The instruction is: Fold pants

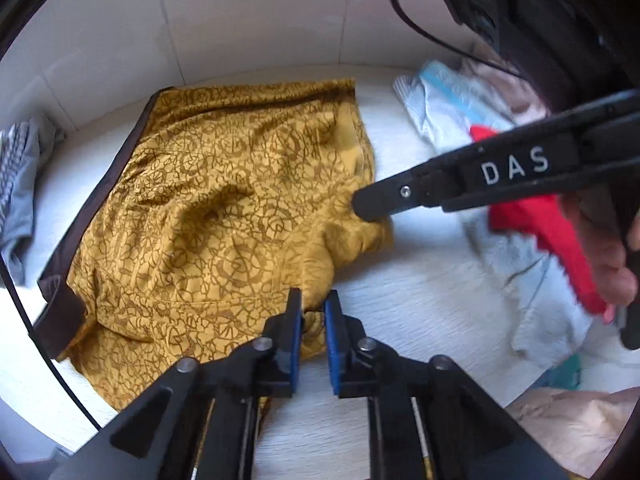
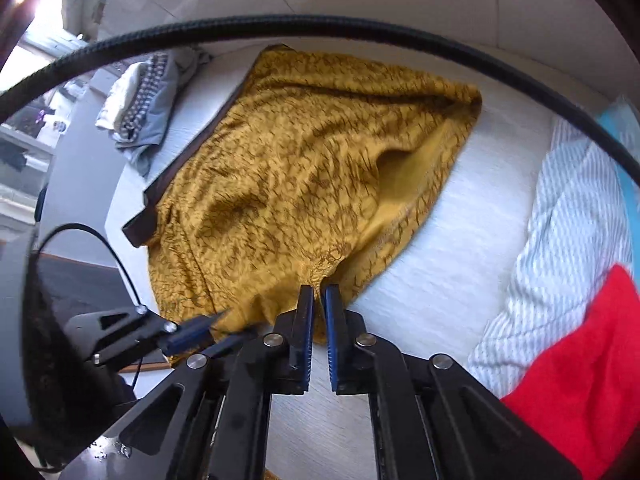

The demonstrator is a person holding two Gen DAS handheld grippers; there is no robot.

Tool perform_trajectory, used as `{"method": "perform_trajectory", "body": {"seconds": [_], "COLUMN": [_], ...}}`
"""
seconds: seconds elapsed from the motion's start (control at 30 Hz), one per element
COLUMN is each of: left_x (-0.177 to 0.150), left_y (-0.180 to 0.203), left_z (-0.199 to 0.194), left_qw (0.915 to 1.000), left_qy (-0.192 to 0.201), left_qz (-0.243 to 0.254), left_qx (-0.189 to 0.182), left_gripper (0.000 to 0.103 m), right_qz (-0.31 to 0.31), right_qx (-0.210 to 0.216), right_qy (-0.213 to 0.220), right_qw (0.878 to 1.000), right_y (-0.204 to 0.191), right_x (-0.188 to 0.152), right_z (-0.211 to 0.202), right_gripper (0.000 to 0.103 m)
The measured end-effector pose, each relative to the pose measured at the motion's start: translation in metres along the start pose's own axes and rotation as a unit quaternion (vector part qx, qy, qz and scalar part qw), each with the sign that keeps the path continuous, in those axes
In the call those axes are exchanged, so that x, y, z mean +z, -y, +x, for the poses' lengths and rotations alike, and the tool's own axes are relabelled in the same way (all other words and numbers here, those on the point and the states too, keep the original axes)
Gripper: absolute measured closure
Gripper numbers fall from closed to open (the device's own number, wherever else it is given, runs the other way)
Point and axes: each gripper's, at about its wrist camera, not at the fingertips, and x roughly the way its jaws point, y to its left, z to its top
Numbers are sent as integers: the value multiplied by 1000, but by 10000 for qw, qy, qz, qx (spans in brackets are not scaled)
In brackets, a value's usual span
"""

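Observation:
The mustard-yellow patterned pants (image 1: 224, 208) with a dark brown waistband (image 1: 100, 200) lie crumpled on the white table (image 1: 420, 320). My left gripper (image 1: 313, 312) is shut on a fold of the pants' near edge. My right gripper (image 2: 319, 300) is shut on another bit of the pants' (image 2: 312, 168) edge; in the left wrist view its fingers (image 1: 384, 200) reach in from the right and touch the fabric. The left gripper shows at the lower left of the right wrist view (image 2: 200, 330).
A pile of clothes lies on the right: striped white cloth (image 2: 568, 232), a red garment (image 2: 580, 392), pale blue cloth (image 1: 448, 112). Folded grey and striped clothes (image 2: 148, 108) sit at the far left. A black cable (image 2: 320, 28) arcs overhead. A white wall (image 1: 240, 12) stands behind.

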Motion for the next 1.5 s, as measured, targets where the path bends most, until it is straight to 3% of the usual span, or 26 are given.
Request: {"method": "perform_trajectory", "body": {"seconds": [0.13, 0.3, 0.43, 0.7, 0.87, 0.93, 1.0, 1.07, 1.13, 1.3, 1.5], "left_x": [6, 12, 15, 16, 13, 14, 15, 14, 18, 21, 20], "left_y": [-17, -53, -77, -115, -123, -124, -125, -125, -129, -137, -147], "left_z": [-17, -25, -24, -7, 7, 8, 7, 4, 4, -19, -37], "left_qw": [9984, 9895, 9840, 9758, 9741, 9747, 9755, 9750, 9737, 9722, 9743], "left_qy": [229, 311, 334, 156, 44, 41, 24, -23, -44, 136, 234], "left_qz": [-442, -1283, -1666, -2166, -2255, -2225, -2190, -2204, -2255, -2308, -2240], "left_qx": [-249, -582, -534, -260, -187, -186, -209, -275, -319, -361, -64], "left_gripper": [95, 96, 96, 96, 96, 96, 96, 96, 94, 65, 59], "right_qz": [-233, -498, -723, -1265, -1823, -1877, -1757, -1638, -1601, -1495, -1389], "right_qx": [165, 264, 234, 145, -564, -832, -777, -604, -384, 64, 44], "right_qy": [160, 309, 318, 183, -37, 158, 463, 720, 793, 227, -65], "right_qw": [9995, 9979, 9966, 9917, 9816, 9786, 9803, 9820, 9832, 9885, 9903], "right_y": [-10, -24, -34, -65, -84, -84, -81, -76, -73, -70, -74], "right_x": [11, 34, 55, 99, 110, 112, 112, 108, 99, 67, 43], "right_z": [-11, -15, -8, 29, 65, 60, 41, 17, 0, 13, 58], "right_gripper": [96, 96, 96, 96, 96, 91, 83, 82, 81, 81, 81]}}
